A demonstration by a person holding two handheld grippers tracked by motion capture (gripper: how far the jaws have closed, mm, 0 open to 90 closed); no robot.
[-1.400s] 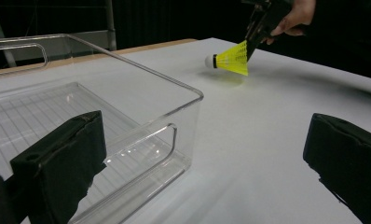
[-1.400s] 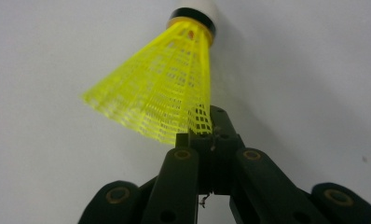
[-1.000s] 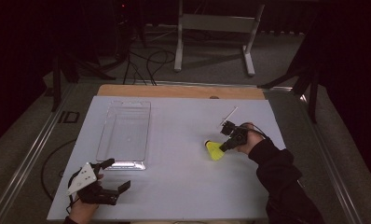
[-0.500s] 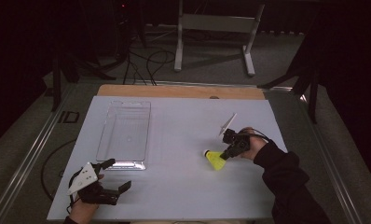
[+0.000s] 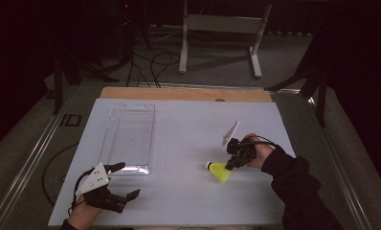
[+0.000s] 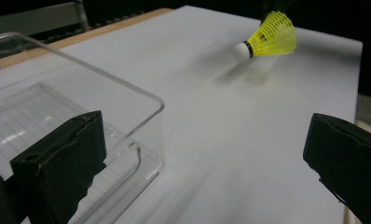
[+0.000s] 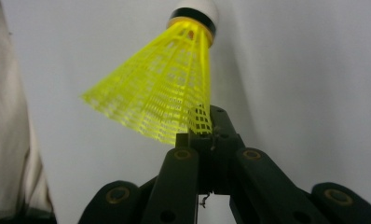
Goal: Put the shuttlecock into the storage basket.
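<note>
1. My right gripper [image 5: 232, 162] pinches the skirt rim of the yellow shuttlecock [image 5: 219, 171], which hangs over the table's [image 5: 188, 129] right half, cork toward the tray [image 5: 128, 136].
2. My left gripper [image 5: 126, 181] gapes wide and empty just beside the tray's near end.

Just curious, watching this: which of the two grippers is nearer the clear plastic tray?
Left. The left gripper hovers open at the near end of the clear plastic tray; the right gripper is far across the table, pinching a yellow shuttlecock.
</note>
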